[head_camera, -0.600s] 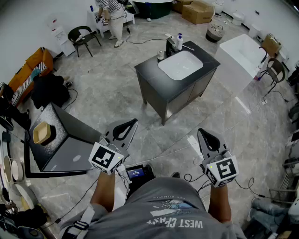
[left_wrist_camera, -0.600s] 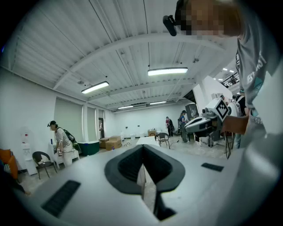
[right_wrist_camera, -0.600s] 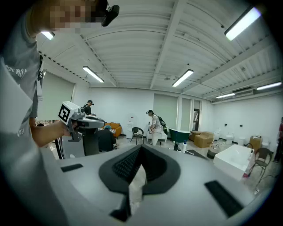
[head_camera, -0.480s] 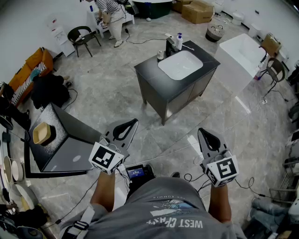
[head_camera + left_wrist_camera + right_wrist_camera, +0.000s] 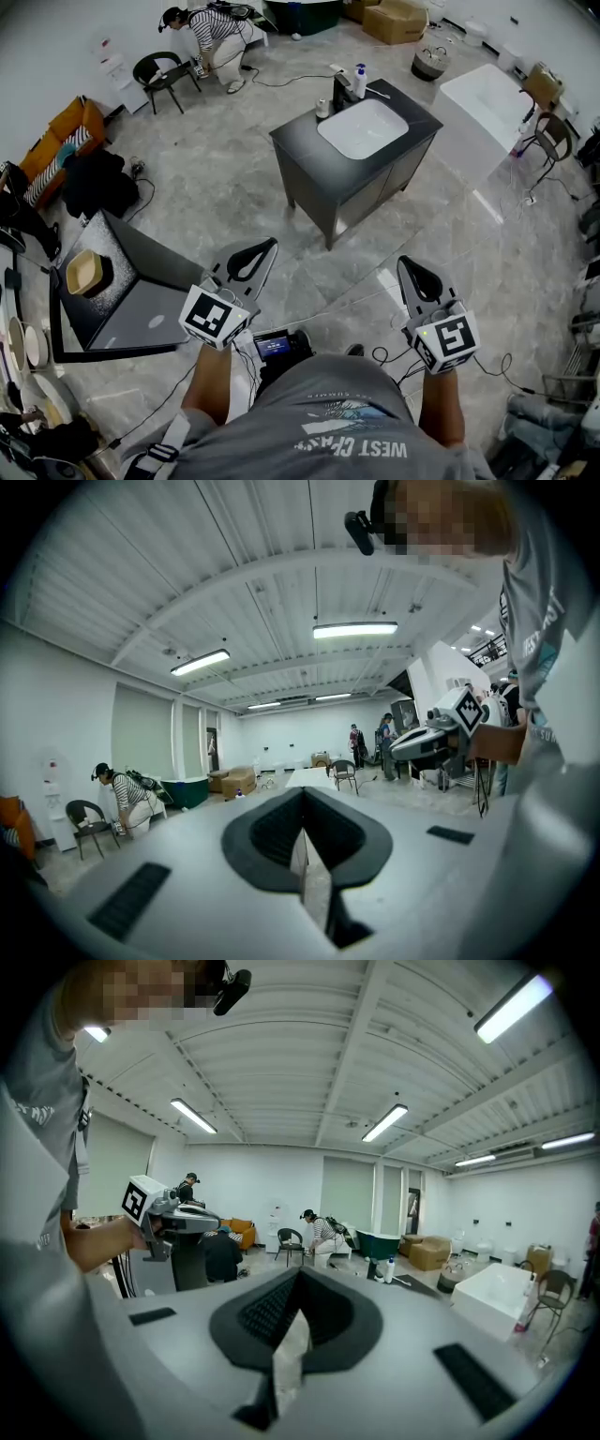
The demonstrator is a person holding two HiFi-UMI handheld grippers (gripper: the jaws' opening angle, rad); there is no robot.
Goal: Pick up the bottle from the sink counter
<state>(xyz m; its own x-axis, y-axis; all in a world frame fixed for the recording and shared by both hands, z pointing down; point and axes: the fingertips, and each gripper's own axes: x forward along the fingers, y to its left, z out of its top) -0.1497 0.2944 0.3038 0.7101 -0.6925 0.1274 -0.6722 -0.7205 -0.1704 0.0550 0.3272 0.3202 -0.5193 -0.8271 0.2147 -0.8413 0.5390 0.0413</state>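
Note:
A white bottle with a blue cap (image 5: 360, 82) stands at the back edge of the dark sink counter (image 5: 305, 155), beside the black tap, far ahead of me across the floor. The bottle (image 5: 389, 1270) also shows small in the right gripper view. My left gripper (image 5: 246, 262) and right gripper (image 5: 417, 278) are held near my body, pointing forward, well apart from the counter. Both are shut with nothing between the jaws. The left gripper (image 5: 302, 810) and right gripper (image 5: 298, 1288) show their tips meeting in their own views.
A white bathtub (image 5: 487, 103) stands right of the counter. An open dark case with a wooden bowl (image 5: 89, 270) lies at the left. A person (image 5: 211, 28) bends beside a black chair (image 5: 164, 75) at the back. Cables run across the floor near my feet.
The person at the back has stepped left and bent over near the chair. Both grippers stay where they were, still shut.

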